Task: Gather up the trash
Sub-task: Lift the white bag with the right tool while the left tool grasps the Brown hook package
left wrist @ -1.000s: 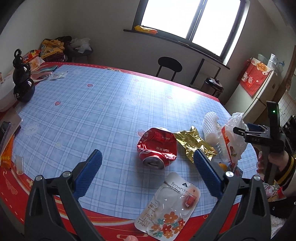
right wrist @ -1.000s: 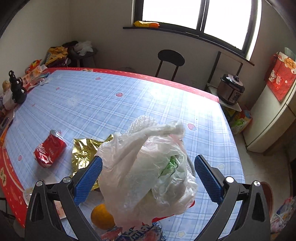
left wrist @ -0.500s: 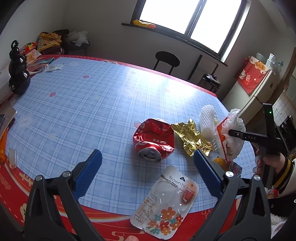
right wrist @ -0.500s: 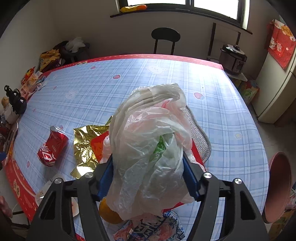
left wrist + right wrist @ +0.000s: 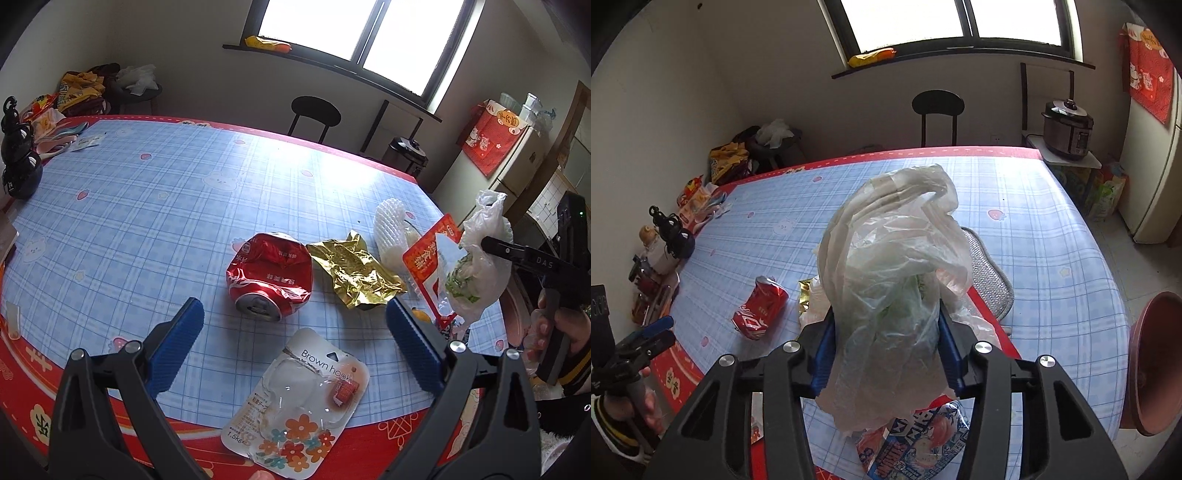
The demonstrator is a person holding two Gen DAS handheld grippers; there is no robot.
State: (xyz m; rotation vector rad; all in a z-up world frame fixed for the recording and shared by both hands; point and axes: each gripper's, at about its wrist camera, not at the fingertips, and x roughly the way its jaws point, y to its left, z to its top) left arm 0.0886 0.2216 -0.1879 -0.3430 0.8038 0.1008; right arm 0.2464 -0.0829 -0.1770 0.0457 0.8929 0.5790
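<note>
Right gripper (image 5: 886,332) closing, pads pressed on plastic bag (image 5: 894,280) raised above table (image 5: 147,206) near right edge; left gripper (image 5: 295,339) wide open, empty, over crushed can (image 5: 269,277).

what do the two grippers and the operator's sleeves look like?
Both grippers, left and right, are matte black plastic scissor frames with silver pivot bolts and ribbed blue pads. Seen side-on from the left wrist camera, the right unit has a pistol-style handle, white "DAS" lettering and a small green LED. Sleeve cuffs are dark with yellow stripes. No cables visible.
</note>
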